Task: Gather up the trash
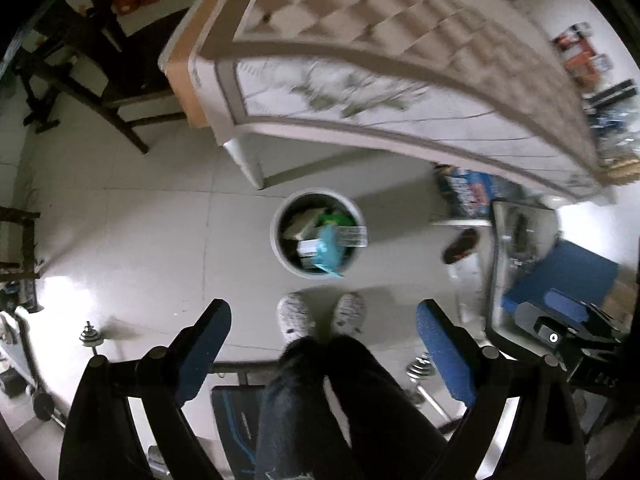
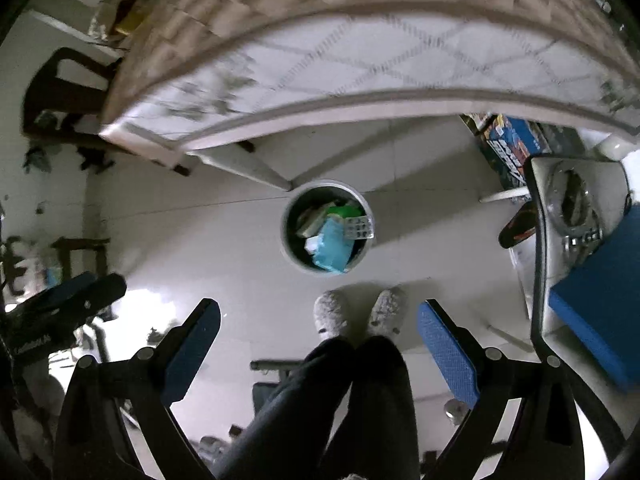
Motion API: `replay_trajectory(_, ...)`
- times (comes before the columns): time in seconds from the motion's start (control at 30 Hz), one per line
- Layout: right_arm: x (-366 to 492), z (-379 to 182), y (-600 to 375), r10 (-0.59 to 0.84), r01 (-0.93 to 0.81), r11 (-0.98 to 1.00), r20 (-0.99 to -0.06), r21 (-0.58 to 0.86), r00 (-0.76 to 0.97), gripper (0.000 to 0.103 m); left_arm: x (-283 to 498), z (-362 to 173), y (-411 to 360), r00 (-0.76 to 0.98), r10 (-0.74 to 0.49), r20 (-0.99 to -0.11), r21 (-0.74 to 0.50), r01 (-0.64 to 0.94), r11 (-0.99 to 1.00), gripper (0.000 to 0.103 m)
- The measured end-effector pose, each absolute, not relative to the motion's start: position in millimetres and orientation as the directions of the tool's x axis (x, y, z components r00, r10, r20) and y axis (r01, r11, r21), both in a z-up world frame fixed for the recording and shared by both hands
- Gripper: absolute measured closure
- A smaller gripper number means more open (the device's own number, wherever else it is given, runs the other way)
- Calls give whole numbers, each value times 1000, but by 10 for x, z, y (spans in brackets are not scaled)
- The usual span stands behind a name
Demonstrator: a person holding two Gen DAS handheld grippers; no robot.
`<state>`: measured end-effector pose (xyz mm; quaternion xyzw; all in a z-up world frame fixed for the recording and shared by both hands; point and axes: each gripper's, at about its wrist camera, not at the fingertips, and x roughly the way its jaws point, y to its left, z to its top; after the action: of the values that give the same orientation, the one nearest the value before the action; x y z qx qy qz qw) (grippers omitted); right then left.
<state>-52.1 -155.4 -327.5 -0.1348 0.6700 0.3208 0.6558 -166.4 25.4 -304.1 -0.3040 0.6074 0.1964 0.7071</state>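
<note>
A round white trash bin (image 1: 280,252) stands on the tiled floor in front of my feet; it also shows in the right wrist view (image 2: 289,254). It holds several items: a light blue packet (image 1: 331,250) (image 2: 334,250), a green wrapper (image 1: 338,218) (image 2: 344,211), a beige box (image 1: 302,222) and a blister pack (image 1: 352,236) (image 2: 359,228) resting on the rim. My left gripper (image 1: 323,320) is open and empty, high above the floor. My right gripper (image 2: 319,320) is open and empty too. Each gripper points down at the bin.
A table with a checked cloth (image 1: 360,40) (image 2: 360,60) stands beyond the bin, one leg (image 1: 248,160) close to it. A dark chair (image 1: 100,60) is at the far left. A blue box (image 1: 468,192) (image 2: 512,148) and a slipper (image 1: 460,246) lie at the right. Dumbbells (image 1: 90,338) lie by my legs.
</note>
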Motion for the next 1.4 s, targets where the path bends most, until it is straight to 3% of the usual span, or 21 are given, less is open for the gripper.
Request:
replay_trajectory(0.27, -700, -2102, -1889, 317, -606, 726, -940, 325, -124, 3, -1848, -2230, -12, 277, -141, -951, -283, -585, 760, 8)
replay_trajectory(0.6, -956, -1273, -2187, 395, -619, 679, -907, 395, -146, 3, -2082, -1600, -163, 369, -147, -918, -343, -549, 762, 8)
replay_trajectory(0.97, -1084, -992, -2278, 417, -641, 648, -896, 411, -153, 3, -2231, -1388, -228, 406, -137, -903, -354, -527, 773, 8)
replay_trajectory(1.03, -1106, -986, -2273, 421, -642, 641, -892, 421, -164, 0, -2253, -1366, -238, 413, -138, -900, -358, -523, 774, 0)
replay_trajectory(1.4, -1162, -847, -2288, 440, -655, 621, -883, 431, -165, 0, -2288, -1242, -253, 444, -143, -885, -379, -505, 775, 0)
